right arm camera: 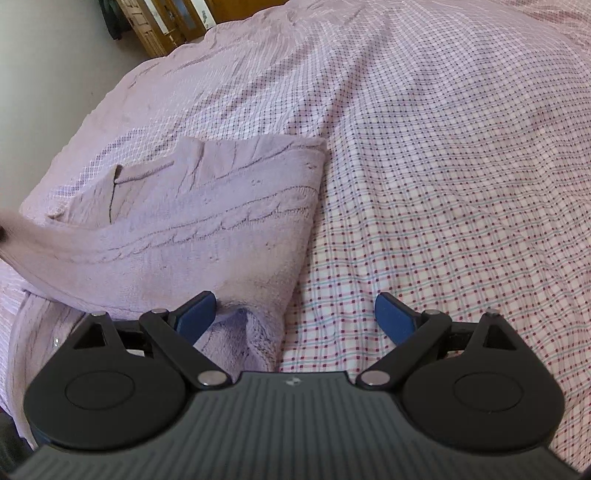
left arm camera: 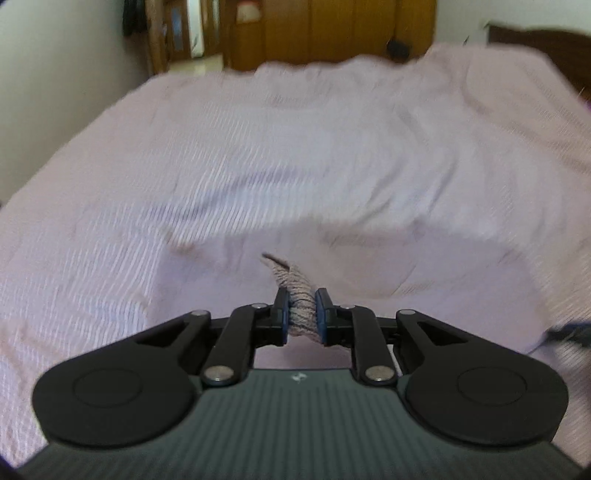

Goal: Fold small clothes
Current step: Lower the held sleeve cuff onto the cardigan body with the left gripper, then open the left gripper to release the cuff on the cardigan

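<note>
A pale lilac knitted garment (right arm camera: 192, 206) lies partly folded on the checked bedspread (right arm camera: 443, 184), left of centre in the right wrist view. One edge of it rises off the bed toward the left border of that view. In the left wrist view my left gripper (left arm camera: 303, 314) is shut on a bunched corner of the lilac garment (left arm camera: 295, 284), which sticks out past the blue pads. My right gripper (right arm camera: 295, 317) stands open just above the garment's near right corner, and its left pad (right arm camera: 195, 314) hangs over the cloth without pinching it.
The bedspread (left arm camera: 295, 147) covers the whole bed. A white wall (left arm camera: 55, 92) runs along the bed's left side, with a wooden wardrobe (left arm camera: 332, 33) and a doorway beyond the far edge. A dark headboard (left arm camera: 535, 48) shows at far right.
</note>
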A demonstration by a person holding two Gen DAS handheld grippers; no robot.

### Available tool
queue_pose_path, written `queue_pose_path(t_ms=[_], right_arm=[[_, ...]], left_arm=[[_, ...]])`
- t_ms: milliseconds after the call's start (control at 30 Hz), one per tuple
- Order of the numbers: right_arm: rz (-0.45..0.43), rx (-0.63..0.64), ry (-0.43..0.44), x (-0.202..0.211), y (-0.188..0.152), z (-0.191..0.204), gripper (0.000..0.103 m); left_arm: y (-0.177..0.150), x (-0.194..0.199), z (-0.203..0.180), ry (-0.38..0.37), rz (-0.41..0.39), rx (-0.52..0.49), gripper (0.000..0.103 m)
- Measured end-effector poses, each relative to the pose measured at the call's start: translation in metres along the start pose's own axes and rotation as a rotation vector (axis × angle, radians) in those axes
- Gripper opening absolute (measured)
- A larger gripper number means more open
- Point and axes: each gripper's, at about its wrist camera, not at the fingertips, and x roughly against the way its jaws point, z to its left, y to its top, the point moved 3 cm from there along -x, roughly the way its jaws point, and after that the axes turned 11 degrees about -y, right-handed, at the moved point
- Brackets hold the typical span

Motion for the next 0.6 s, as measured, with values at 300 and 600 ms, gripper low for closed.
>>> queue_pose_path(t_ms=[300, 600], right_arm=[[0.0, 0.054, -0.041, -0.006, -0.005, 0.009, 0.101], [-0.003, 0.142, -0.112, -0.016, -0.009, 0.025, 0.103]], left_arm=[[-0.056, -0.039, 0.048, -0.051, 0.246, 0.102, 0.04], [-0.026, -0.059, 0.064, -0.12, 0.203, 0.18, 0.058]])
